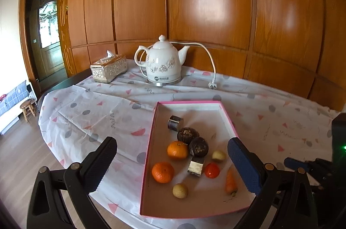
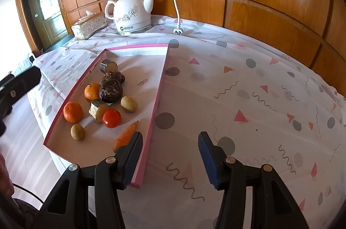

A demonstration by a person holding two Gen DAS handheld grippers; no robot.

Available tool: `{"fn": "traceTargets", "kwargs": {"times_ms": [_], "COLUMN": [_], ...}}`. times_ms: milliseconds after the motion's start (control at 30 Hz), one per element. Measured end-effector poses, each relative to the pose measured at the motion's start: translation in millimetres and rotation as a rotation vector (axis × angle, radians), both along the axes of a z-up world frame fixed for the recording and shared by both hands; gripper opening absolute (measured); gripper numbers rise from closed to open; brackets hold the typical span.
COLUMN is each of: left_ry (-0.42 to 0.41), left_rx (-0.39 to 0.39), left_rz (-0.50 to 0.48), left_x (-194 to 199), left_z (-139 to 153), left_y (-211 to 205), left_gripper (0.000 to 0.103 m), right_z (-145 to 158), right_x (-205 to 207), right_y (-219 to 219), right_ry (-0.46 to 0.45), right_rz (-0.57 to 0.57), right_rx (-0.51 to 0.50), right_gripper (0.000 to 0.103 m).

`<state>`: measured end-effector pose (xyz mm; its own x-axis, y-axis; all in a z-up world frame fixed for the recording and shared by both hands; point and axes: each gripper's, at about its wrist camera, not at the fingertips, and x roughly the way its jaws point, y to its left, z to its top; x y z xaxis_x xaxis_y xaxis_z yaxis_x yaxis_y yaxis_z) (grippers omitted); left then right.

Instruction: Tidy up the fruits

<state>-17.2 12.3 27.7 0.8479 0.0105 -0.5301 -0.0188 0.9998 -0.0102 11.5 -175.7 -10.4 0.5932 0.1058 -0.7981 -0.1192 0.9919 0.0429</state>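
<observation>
A shallow pink-rimmed box [image 1: 188,102] lies on the tablecloth and holds two oranges [image 1: 177,150] [image 1: 162,172], two dark brown round fruits [image 1: 188,134], a small red fruit [image 1: 212,170], two pale round fruits [image 1: 180,190], a carrot [image 1: 231,182] and two cut stalk pieces [image 1: 195,166]. My left gripper [image 1: 172,143] hovers open over the near half of the box, nothing between its fingers. My right gripper [image 2: 169,138] is open too. Its left finger [image 2: 132,155] sits by the carrot [image 2: 125,136], and the box's right wall [image 2: 161,86] runs just inside the gap, untouched.
A white ceramic kettle [image 1: 163,61] with its cord and plug [image 1: 213,85] stands at the table's back, a silver tissue box [image 1: 108,69] to its left. Wood panelling rises behind. Patterned tablecloth [image 2: 248,99] spreads right of the box. The table edge and floor lie to the left.
</observation>
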Motion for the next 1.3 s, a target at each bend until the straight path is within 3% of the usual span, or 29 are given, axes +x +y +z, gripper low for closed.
{"fn": "traceTargets", "kwargs": {"times_ms": [367, 1300], "left_ry": [0.031, 0.083], "left_rx": [-0.036, -0.05], "left_rz": [0.046, 0.033], "left_x": [2.3, 12.8], "left_z": [-8.2, -19.4], "left_y": [7.9, 5.5], "left_gripper": [0.103, 0.103], "right_z": [3.3, -0.9], "right_x": [-1.6, 3.6], "right_y": [3.0, -0.9], "right_ry": [-0.017, -0.021], "right_rz": [0.005, -0.003], "right_rx": [-0.006, 0.002], "right_gripper": [0.054, 0.054]}}
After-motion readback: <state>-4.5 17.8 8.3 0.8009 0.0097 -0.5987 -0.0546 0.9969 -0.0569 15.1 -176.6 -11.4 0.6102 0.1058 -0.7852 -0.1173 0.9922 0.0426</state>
